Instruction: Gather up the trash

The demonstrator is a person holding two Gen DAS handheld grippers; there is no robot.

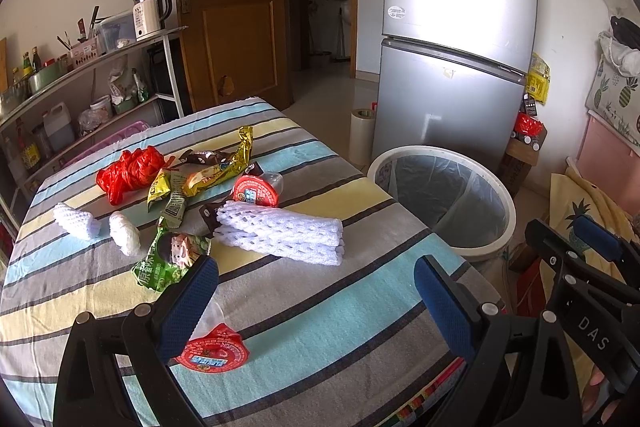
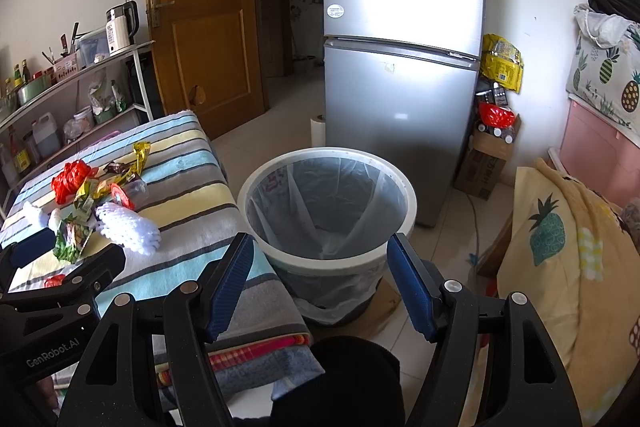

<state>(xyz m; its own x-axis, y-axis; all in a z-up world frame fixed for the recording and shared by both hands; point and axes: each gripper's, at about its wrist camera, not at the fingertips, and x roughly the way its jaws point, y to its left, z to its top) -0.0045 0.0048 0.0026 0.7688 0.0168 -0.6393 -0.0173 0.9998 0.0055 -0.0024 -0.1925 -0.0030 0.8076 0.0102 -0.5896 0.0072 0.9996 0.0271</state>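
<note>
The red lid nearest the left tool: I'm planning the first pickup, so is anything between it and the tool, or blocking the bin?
Nothing visible does. The red lid lies by the open left tool, apart from the pile. The bin beside the table is open and looks empty.

Your left gripper, jaws spread wide with nothing between them, hangs over a striped cloth. A red round lid lies beside its left finger. Ahead are white foam netting, a green snack packet, a red bag. A lined bin stands right.
</note>
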